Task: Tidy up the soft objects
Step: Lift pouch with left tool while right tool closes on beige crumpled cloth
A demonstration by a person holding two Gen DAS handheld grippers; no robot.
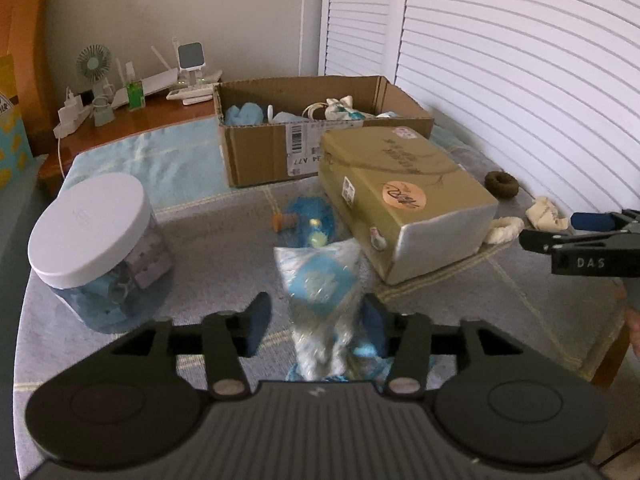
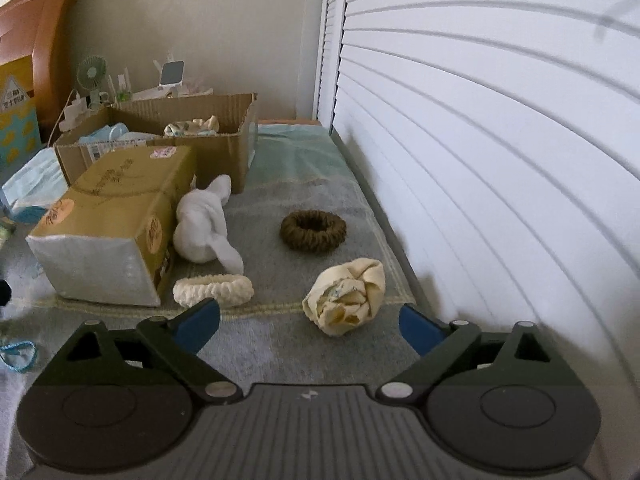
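Note:
My left gripper (image 1: 316, 320) is open around a clear plastic packet with a blue soft item (image 1: 318, 284), whose lower end lies between the blue pads; I cannot tell if they touch it. A blue plush toy (image 1: 310, 220) lies beyond it. My right gripper (image 2: 310, 320) is open and empty just in front of a cream rolled cloth (image 2: 346, 296). Near it lie a cream scrunchie (image 2: 212, 290), a white sock bundle (image 2: 206, 224) and a brown scrunchie (image 2: 314, 230). An open cardboard box (image 1: 260, 152) at the back holds several soft items.
A closed gold box (image 1: 404, 196) lies in the middle of the cloth-covered table. A clear jar with a white lid (image 1: 96, 248) stands at the left. White louvred shutters (image 2: 500, 140) run along the right edge. A fan and small devices (image 1: 94, 68) stand on a wooden shelf behind.

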